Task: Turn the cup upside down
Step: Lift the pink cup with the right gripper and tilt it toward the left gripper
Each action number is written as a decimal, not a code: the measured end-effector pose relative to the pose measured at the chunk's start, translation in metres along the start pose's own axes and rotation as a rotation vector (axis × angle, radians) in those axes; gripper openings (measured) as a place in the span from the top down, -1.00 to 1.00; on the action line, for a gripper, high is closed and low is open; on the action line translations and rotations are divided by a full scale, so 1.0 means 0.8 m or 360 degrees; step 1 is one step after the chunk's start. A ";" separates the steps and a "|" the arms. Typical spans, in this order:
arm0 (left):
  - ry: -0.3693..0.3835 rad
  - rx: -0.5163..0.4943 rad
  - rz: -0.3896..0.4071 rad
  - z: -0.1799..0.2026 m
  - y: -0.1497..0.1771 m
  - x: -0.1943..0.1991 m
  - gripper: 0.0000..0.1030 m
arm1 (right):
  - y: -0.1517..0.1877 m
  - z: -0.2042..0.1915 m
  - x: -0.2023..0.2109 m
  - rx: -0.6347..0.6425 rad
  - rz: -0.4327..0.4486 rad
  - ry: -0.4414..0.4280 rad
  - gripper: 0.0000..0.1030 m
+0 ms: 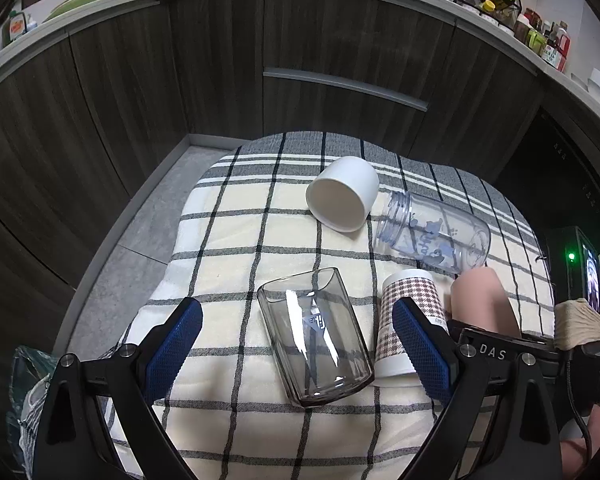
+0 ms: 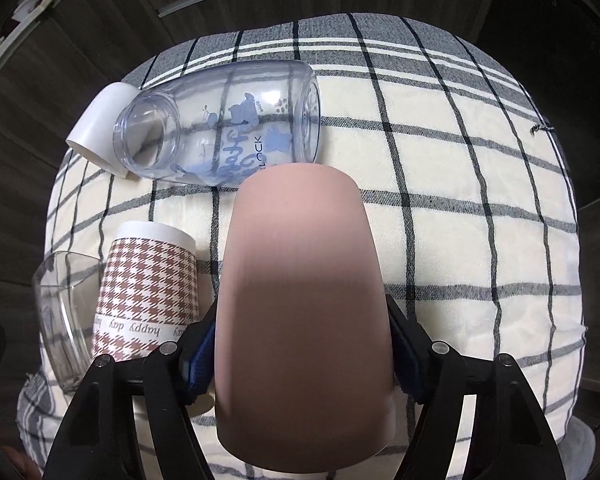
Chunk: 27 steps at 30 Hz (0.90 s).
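Note:
My right gripper (image 2: 300,344) is shut on a pink cup (image 2: 300,300), gripped near its wide end, its closed narrow end pointing away over the checked cloth (image 2: 460,200). The pink cup also shows in the left wrist view (image 1: 480,300). My left gripper (image 1: 300,344) is open, its blue pads either side of a clear glass tumbler (image 1: 316,332) lying on its side. A houndstooth paper cup (image 1: 412,320) lies beside the glass, behind the right finger; it also shows in the right wrist view (image 2: 148,288).
A white cup (image 1: 342,200) and a clear plastic bottle with blue print (image 1: 432,236) lie on their sides farther back on the cloth (image 1: 228,240). Dark wood cabinets (image 1: 220,72) stand behind. A lit screen (image 1: 592,276) is at the right.

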<state>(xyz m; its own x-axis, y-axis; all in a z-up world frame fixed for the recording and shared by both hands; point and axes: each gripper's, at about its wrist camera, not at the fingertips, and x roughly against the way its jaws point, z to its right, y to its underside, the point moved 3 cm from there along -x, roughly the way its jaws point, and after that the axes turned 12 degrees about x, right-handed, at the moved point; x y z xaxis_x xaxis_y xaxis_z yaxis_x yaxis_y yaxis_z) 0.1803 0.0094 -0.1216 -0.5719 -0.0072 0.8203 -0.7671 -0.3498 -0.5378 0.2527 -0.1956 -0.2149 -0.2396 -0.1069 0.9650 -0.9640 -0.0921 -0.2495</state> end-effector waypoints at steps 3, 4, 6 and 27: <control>0.0016 0.0002 0.0011 -0.002 0.000 0.010 -0.88 | 0.007 0.000 0.014 -0.0024 0.0020 -0.0025 -0.39; 0.0021 0.0002 0.0012 -0.002 0.000 0.013 -0.88 | 0.011 0.000 0.020 -0.0028 0.0028 -0.0031 -0.39; 0.0035 -0.0003 0.0019 -0.003 0.002 0.022 -0.88 | 0.020 -0.003 0.031 -0.0031 0.0042 -0.0045 -0.39; 0.0041 0.0033 0.0010 -0.079 0.066 0.094 -0.91 | 0.153 -0.065 0.106 -0.0074 0.0117 -0.0040 -0.39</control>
<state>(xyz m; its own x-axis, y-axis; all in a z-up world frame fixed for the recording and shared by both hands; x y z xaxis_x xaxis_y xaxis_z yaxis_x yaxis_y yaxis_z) 0.0783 0.0496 -0.1002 -0.5840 0.0145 0.8116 -0.7575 -0.3692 -0.5384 0.1082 -0.1645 -0.1592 -0.3077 -0.1363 0.9417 -0.9483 -0.0370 -0.3153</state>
